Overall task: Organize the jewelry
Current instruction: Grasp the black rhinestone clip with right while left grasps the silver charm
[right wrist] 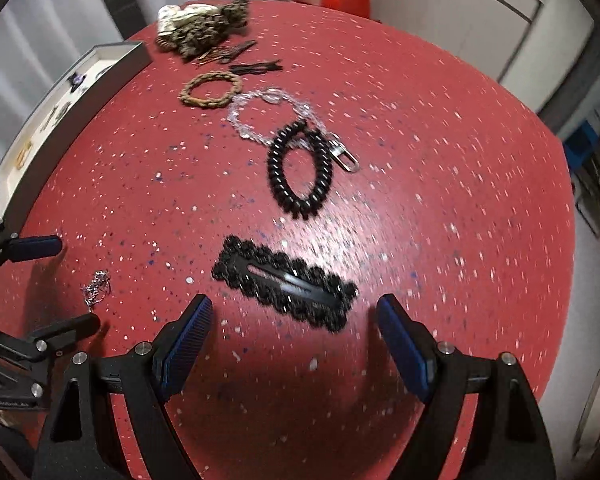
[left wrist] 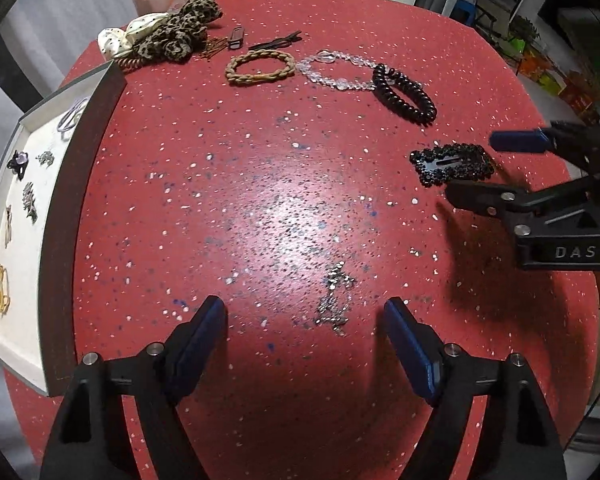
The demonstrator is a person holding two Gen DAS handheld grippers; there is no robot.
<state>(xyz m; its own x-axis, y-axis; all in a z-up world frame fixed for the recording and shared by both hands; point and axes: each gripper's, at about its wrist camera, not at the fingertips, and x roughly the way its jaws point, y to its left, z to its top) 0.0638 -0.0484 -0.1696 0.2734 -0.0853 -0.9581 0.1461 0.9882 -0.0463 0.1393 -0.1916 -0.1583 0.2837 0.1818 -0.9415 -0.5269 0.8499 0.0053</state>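
Two grippers over the red speckled table, and you have a broad bare stretch in the middle of it. Loose pieces line the far side at 12 o'clock: a braided tan band, a clear bead bracelet, a black coil tie, with a heap of scrunchies at 11.

The white-lined tray hangs at the table's edge at 9 o'clock. In it: small brooch-like pieces, a dark flower piece, a yellow item nearest you; finer detail cannot be told.

Your left gripper stands wide, holding nothing; the small silver chain piece lies on the table between its fingertips, untouched.

Your right gripper is equally wide and empty-handed; the black beaded hair clip lies flat and skewed just ahead of its tips, apart from both pads.
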